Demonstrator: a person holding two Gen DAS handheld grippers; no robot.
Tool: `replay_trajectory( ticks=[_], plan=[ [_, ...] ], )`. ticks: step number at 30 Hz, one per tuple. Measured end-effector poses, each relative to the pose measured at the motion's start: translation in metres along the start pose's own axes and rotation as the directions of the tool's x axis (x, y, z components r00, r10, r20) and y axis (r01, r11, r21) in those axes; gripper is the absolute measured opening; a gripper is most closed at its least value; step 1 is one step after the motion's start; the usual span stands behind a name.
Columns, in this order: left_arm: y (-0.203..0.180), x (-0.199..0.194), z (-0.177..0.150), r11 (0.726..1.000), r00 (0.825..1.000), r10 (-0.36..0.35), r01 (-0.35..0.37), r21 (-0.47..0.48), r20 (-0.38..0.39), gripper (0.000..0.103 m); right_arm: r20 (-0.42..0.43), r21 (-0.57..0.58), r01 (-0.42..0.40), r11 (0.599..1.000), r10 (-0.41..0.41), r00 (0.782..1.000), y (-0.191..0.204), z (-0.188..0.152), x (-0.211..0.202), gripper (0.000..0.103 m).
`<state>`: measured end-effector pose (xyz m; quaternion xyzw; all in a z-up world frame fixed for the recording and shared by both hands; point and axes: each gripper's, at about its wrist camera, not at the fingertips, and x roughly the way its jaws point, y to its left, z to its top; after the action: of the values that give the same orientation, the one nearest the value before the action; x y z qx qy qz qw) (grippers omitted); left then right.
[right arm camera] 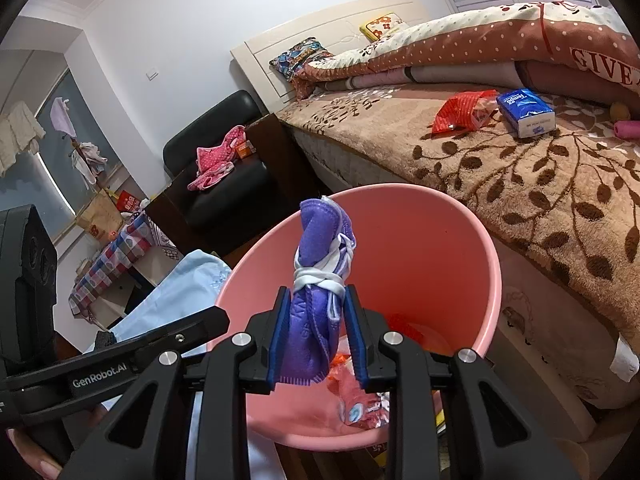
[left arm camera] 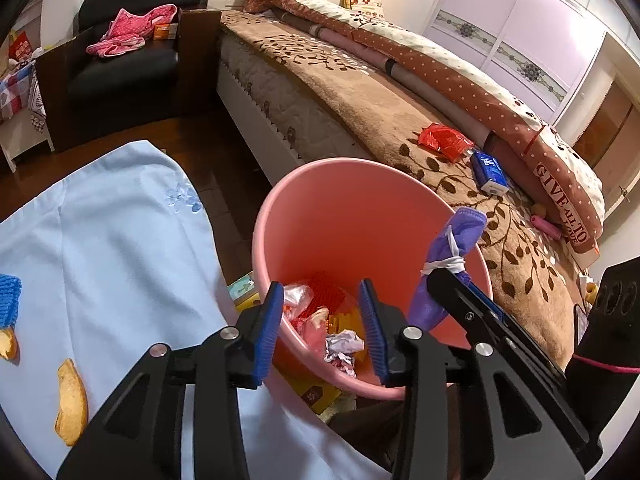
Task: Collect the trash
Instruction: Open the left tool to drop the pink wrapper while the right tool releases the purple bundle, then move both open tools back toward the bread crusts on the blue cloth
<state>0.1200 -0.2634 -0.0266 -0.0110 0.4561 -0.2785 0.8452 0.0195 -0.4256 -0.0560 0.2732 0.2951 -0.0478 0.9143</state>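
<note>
A pink bin [left arm camera: 320,188] [right arm camera: 436,220] stands on the floor beside the bed, with wrappers and foil [left arm camera: 340,344] in its bottom. My right gripper [right arm camera: 316,328] is shut on a rolled purple face mask [right arm camera: 316,312] tied with its white straps and holds it over the bin's opening; the mask also shows in the left wrist view [left arm camera: 448,256]. My left gripper [left arm camera: 320,324] is open and empty, its near finger outside the bin's near rim. A red wrapper [left arm camera: 442,140] [right arm camera: 464,112] lies on the bed.
A blue tissue pack [left arm camera: 490,172] [right arm camera: 526,112] and a pink roll [left arm camera: 546,226] lie on the brown leaf-print bed cover. A light blue cloth [left arm camera: 112,240] with orange peels [left arm camera: 72,400] lies at left. A black armchair [left arm camera: 128,60] stands behind.
</note>
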Motion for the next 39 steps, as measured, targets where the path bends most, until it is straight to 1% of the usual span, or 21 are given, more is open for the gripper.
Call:
replay_trajectory(
  ticks=[12,18,19,21,22,23,32,39],
  plan=[
    [0.006,-0.014,-0.007,1.0,1.0,0.024,-0.024,0.003,0.012,0.041,0.0,0.003,0.0,1.0,0.0,1.0,0.001,0.002,-0.004,0.029],
    [0.011,-0.02,-0.011,1.0,1.0,0.024,-0.023,-0.008,0.013,0.042,-0.001,0.0,0.001,1.0,-0.001,1.0,0.001,0.003,-0.007,0.032],
    [0.011,-0.021,-0.011,1.0,1.0,0.024,-0.024,-0.009,0.014,0.042,-0.001,0.001,0.003,1.0,-0.003,1.0,0.001,0.003,-0.007,0.033],
    [0.013,-0.023,-0.012,1.0,1.0,0.024,-0.024,-0.014,0.014,0.042,-0.001,0.006,0.005,1.0,-0.005,1.0,0.001,0.003,-0.008,0.038],
    [0.015,-0.024,-0.014,1.0,1.0,0.026,-0.025,-0.017,0.014,0.042,0.003,0.012,0.006,1.0,-0.006,1.0,0.0,0.004,-0.009,0.043],
    [0.016,-0.025,-0.014,0.999,1.0,0.026,-0.026,-0.02,0.014,0.042,0.004,0.014,0.006,1.0,-0.006,1.0,0.001,0.003,-0.01,0.045],
    [0.03,-0.036,-0.023,0.998,0.999,0.039,-0.038,-0.051,0.018,0.043,0.008,-0.004,-0.003,1.0,0.003,1.0,0.01,0.002,-0.017,0.045],
    [0.044,-0.047,-0.03,0.995,0.997,0.068,-0.065,-0.077,0.027,0.043,0.009,-0.022,-0.018,1.0,0.019,1.0,0.021,-0.001,-0.022,0.046]
  ],
)
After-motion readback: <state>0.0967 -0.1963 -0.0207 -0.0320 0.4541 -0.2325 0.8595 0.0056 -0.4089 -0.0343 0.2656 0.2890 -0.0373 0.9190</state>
